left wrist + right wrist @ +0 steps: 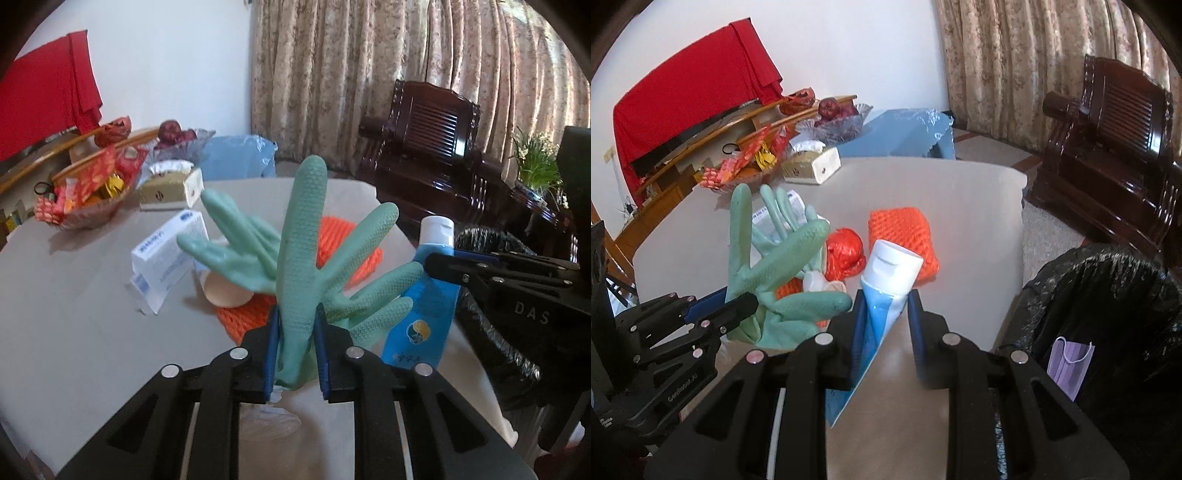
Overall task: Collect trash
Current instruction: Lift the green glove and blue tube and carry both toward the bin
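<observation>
My left gripper (295, 321) is shut on a pair of green rubber gloves (303, 236), whose fingers stick up above the beige table (74, 295). The right wrist view shows the same gloves (768, 266) at the left, held by the left gripper (738, 306). My right gripper (884, 299) is shut on a blue tube with a white cap (892, 269), cap pointing away; the tube (424, 325) also shows in the left wrist view. On the table lie an orange foam net (905, 232), a crumpled red bag (846, 254), an eggshell (225, 291) and a white box (166, 254).
A bin lined with a black bag (1108, 295) stands off the table's right edge, with a purple face mask (1069, 362) inside. At the far left of the table are a snack basket (85, 195) and a tissue box (170, 184). A dark wooden chair (432, 147) stands beyond.
</observation>
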`<control>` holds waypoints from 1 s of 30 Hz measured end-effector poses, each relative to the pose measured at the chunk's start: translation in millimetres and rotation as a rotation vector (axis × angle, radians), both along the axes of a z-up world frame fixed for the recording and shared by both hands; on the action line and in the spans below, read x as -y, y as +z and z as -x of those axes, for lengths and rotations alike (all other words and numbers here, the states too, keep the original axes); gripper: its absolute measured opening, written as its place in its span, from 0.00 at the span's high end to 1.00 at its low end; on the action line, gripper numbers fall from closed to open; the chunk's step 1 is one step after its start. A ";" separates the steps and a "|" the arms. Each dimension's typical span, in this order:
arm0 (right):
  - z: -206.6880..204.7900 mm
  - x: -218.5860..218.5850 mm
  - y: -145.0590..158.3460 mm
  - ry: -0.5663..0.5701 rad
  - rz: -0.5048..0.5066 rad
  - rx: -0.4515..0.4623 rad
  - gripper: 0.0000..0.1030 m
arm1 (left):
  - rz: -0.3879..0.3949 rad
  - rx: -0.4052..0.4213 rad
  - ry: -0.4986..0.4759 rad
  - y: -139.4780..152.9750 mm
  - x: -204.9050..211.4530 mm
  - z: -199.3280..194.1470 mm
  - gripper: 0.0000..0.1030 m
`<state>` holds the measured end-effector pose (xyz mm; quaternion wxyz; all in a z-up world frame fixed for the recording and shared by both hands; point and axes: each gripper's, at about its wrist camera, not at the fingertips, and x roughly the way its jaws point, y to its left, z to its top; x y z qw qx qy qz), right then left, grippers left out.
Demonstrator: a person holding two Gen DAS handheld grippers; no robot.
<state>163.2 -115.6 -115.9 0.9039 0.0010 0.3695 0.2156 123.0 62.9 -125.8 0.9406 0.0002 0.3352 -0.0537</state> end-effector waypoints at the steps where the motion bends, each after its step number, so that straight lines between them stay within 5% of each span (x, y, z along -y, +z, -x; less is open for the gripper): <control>1: 1.2 1.5 2.1 -0.002 -0.002 0.004 0.79 | -0.005 0.012 0.008 3.7 -0.1 -0.4 0.82; 16: 20.4 27.2 34.7 -0.032 -0.029 0.082 0.79 | 0.006 0.075 0.027 33.3 9.8 -0.3 0.83; 30: 43.6 82.6 70.2 -0.134 -0.033 0.182 0.79 | 0.021 0.141 -0.071 61.4 56.5 -1.8 0.83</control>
